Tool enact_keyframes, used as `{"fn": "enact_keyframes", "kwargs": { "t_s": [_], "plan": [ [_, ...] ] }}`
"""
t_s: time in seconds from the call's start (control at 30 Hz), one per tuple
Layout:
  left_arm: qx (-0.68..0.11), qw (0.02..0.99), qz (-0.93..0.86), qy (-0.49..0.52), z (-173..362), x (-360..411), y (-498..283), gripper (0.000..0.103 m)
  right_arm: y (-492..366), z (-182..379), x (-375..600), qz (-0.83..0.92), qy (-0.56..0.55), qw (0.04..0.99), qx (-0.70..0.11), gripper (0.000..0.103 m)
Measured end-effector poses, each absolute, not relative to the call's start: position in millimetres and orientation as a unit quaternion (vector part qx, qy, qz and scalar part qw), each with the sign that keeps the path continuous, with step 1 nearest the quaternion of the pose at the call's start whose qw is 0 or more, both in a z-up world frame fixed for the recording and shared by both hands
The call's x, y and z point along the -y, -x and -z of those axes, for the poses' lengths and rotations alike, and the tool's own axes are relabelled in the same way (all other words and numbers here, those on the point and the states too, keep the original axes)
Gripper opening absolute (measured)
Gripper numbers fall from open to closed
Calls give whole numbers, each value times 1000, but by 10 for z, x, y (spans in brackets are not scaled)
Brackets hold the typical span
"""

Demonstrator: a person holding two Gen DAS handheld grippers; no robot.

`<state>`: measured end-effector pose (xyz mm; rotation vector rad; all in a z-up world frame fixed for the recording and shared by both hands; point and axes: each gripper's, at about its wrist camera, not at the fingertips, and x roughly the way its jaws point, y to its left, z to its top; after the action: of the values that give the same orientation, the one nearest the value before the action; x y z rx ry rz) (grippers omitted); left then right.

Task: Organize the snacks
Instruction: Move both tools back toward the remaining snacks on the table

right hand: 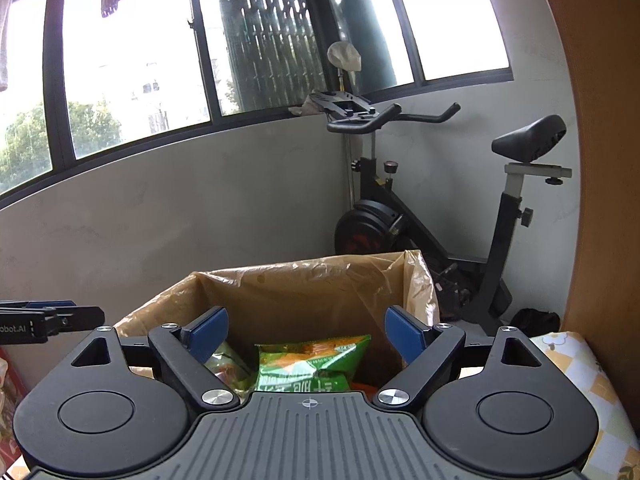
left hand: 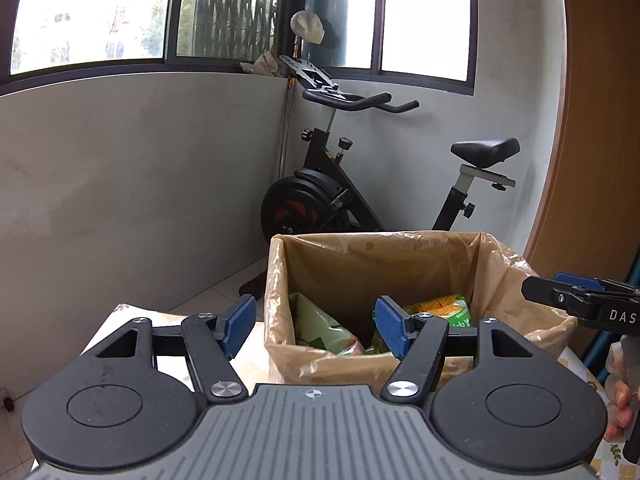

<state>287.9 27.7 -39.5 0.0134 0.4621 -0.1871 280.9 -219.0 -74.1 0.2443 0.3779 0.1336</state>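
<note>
Box point(right hand: 304, 280) mouth open above — snack bags point(right hand: 316, 360) fill the bottom.

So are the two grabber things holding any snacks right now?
No. The left gripper and right gripper are both open and empty; the green snack bags lie inside the plastic-lined box.

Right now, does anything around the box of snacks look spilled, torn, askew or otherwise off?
Nothing stands out. The lined box stands upright, with green snack packets lying loosely inside and none spilled over its rim. Both the left gripper and the right gripper are open and empty above it.
</note>
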Motion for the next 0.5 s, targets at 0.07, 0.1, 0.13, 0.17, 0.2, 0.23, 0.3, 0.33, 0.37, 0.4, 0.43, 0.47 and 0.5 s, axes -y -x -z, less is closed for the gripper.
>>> {"fn": "enact_keyframes", "kwargs": {
  "t_s": [0.07, 0.1, 0.13, 0.17, 0.2, 0.23, 0.3, 0.33, 0.37, 0.4, 0.43, 0.47, 0.5],
  "plan": [
    [-231, 968, 97, 9, 455, -361, -2776, 68, -2659, 783, 2203, -67, -121, 974, -179, 84],
    [-236, 967, 97, 15, 498, -399, -2735, 68, -2590, 807, 2202, -68, -118, 975, -174, 84],
    [-242, 965, 97, 17, 549, -420, -2708, 68, -2509, 842, 2189, -69, -111, 977, -170, 84],
    [-248, 964, 96, 16, 602, -437, -2675, 68, -2449, 877, 2180, -69, -105, 978, -169, 83],
    [-254, 963, 93, 13, 664, -444, -2649, 68, -2393, 917, 2173, -68, -101, 978, -170, 82],
    [-259, 962, 91, 10, 722, -449, -2622, 68, -2340, 962, 2170, -68, -99, 978, -172, 80],
    [-271, 958, 89, 9, 841, -463, -2579, 68, -2249, 1052, 2171, -67, -101, 977, -176, 79],
    [-276, 957, 88, 13, 894, -473, -2558, 68, -2195, 1107, 2162, -66, -102, 976, -179, 79],
    [-281, 955, 88, 17, 957, -487, -2532, 68, -2161, 1153, 2165, -65, -103, 976, -181, 79],
    [-285, 954, 89, 21, 1012, -493, -2510, 68, -2124, 1219, 2168, -63, -105, 975, -186, 79],
    [-289, 953, 90, 23, 1068, -499, -2489, 68, -2100, 1271, 2171, -62, -106, 974, -189, 79],
    [-293, 951, 91, 22, 1120, -499, -2476, 68, -2076, 1334, 2173, -59, -107, 973, -194, 78],
    [-297, 950, 92, 20, 1166, -487, -2469, 68, -2054, 1405, 2173, -56, -108, 972, -201, 78]
  ]
}}
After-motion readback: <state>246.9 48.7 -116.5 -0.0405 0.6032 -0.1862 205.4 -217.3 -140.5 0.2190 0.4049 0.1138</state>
